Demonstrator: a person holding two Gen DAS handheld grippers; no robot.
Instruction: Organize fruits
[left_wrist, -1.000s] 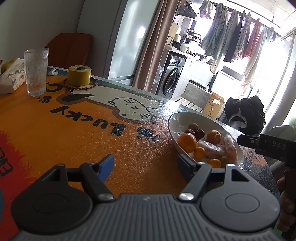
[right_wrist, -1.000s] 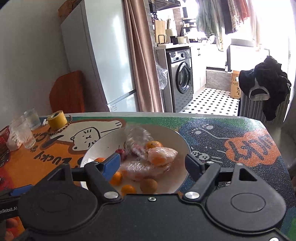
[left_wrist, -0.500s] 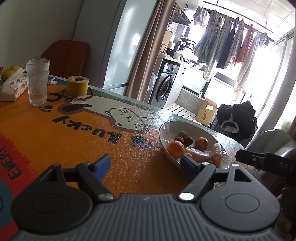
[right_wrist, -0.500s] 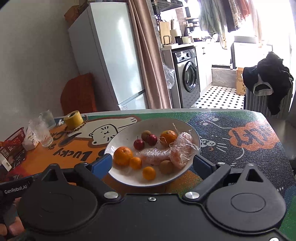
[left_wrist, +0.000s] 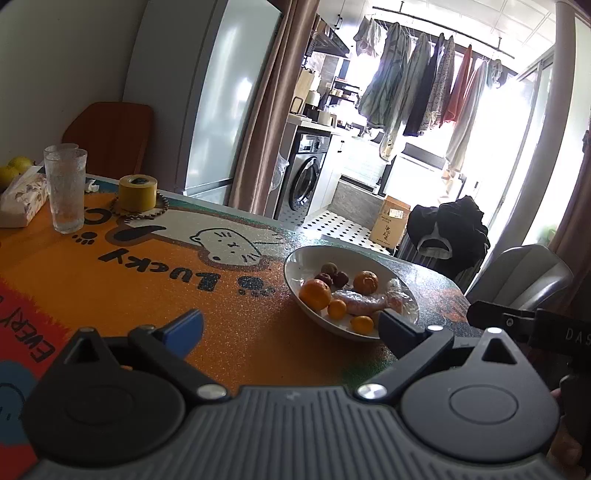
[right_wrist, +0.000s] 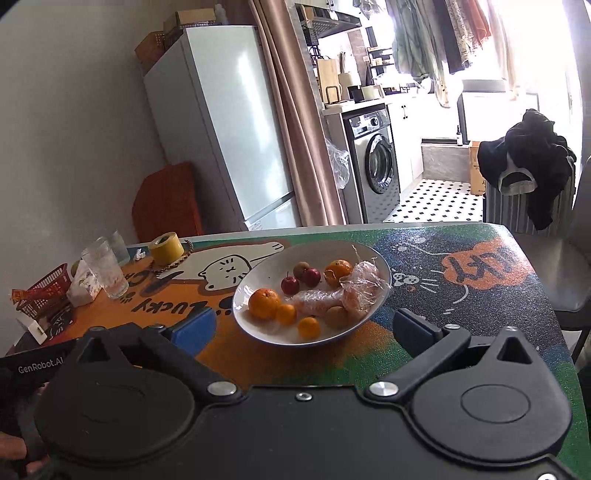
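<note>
Beyond both opening, empty tongs (right_wrist: 301, 326), well apart, fruit bowl (right_wrist: 258, 273) on the table (right_wrist: 461, 321)

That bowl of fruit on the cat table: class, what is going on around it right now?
A person holds a two-finger gripper in each hand, both aimed at the white bowl on the cat-print table. The bowl holds oranges, small red fruits and some fruit wrapped in clear plastic. The left gripper and right gripper are both opening, with nothing between their fingers. Neither touches the bowl or any fruit at this moment.
</note>
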